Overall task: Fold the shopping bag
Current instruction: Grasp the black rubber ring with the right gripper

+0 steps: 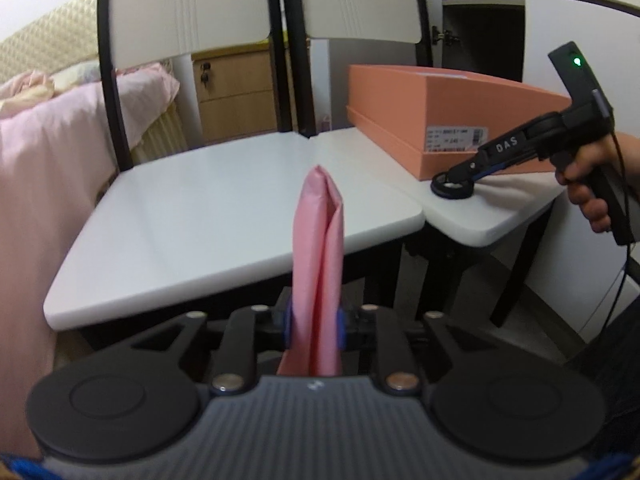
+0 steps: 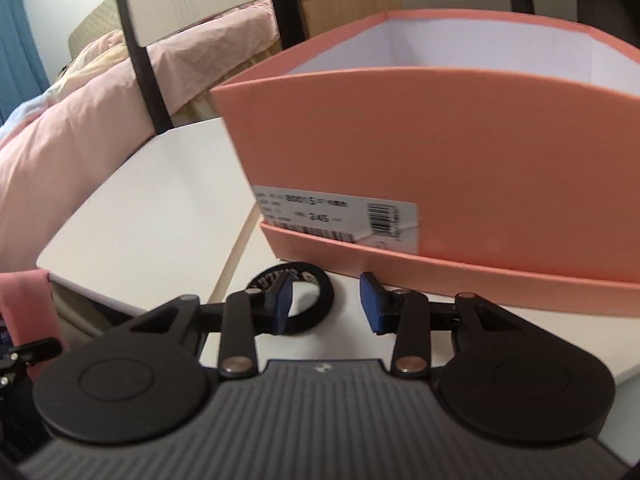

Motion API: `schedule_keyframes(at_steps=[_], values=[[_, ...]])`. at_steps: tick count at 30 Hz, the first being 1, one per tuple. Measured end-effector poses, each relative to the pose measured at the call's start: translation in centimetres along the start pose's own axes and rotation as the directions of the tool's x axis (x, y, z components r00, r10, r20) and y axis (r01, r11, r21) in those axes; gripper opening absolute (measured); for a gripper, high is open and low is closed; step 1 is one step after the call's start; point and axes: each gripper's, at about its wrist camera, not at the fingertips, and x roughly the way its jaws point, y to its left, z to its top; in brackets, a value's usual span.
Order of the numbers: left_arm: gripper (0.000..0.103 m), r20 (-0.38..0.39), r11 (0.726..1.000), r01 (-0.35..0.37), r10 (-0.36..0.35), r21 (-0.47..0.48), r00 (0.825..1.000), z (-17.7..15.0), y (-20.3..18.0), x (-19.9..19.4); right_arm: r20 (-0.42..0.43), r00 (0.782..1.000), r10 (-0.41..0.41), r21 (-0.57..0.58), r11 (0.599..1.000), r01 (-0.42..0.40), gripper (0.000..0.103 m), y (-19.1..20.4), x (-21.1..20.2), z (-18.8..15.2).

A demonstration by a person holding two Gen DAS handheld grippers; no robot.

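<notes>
The pink shopping bag [image 1: 318, 248] is folded into a narrow upright strip. My left gripper [image 1: 314, 326] is shut on its lower part and holds it up in front of the left white chair seat [image 1: 192, 216]. A corner of the bag shows in the right wrist view [image 2: 34, 304] at the far left. My right gripper [image 2: 328, 306] is open and empty, low over the right chair seat [image 2: 440, 320], with its left finger inside a black ring band [image 2: 320, 280] that lies on the seat. It also shows in the left wrist view [image 1: 454, 184].
An open salmon shoe box [image 2: 420, 152] stands in its lid on the right seat, just beyond my right gripper. Two white chair backs with black frames [image 1: 280, 40] rise behind. A bed with pink bedding [image 1: 44, 152] is on the left.
</notes>
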Motion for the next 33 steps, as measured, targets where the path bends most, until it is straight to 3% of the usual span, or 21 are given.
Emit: schedule_keyframes(at_steps=[7, 16, 20, 24, 29, 31, 33], values=[[0.025, -0.034, 0.999, -0.041, 0.041, -0.011, 0.999, -0.6, 0.7, 0.3, -0.015, 1.000, -0.025, -0.049, 0.999, 0.024, 0.013, 1.5, 0.9, 0.5], [0.025, -0.055, 0.995, -0.093, 0.091, -0.028, 0.994, -0.9, 1.1, 0.5, 0.041, 0.998, 0.040, -0.072, 0.997, -0.037, 0.011, 3.2, -0.4, 1.2], [0.026, -0.042, 0.993, -0.111, 0.110, -0.024, 0.993, -0.8, 1.1, 0.2, 0.116, 0.983, 0.141, -0.106, 0.986, -0.129, 0.011, 4.8, -2.2, 1.7], [0.027, -0.016, 0.991, -0.129, 0.129, -0.021, 0.992, -0.8, 1.1, -0.2, 0.165, 0.938, 0.304, -0.219, 0.939, -0.266, 0.011, 8.1, -4.1, 2.0], [0.017, 0.009, 0.982, -0.182, 0.181, 0.048, 0.983, -1.1, 0.0, -0.2, 0.130, 0.871, 0.474, -0.378, 0.836, -0.398, 0.011, 13.1, -5.3, 1.6], [0.016, 0.015, 0.981, -0.184, 0.183, 0.060, 0.983, -1.1, -0.2, -0.2, 0.097, 0.864, 0.494, -0.442, 0.799, -0.407, 0.011, 14.9, -5.3, 1.1], [0.015, 0.027, 0.978, -0.192, 0.190, 0.076, 0.981, -1.2, -0.5, -0.3, 0.065, 0.871, 0.487, -0.508, 0.768, -0.391, 0.011, 16.4, -4.8, 0.6]])
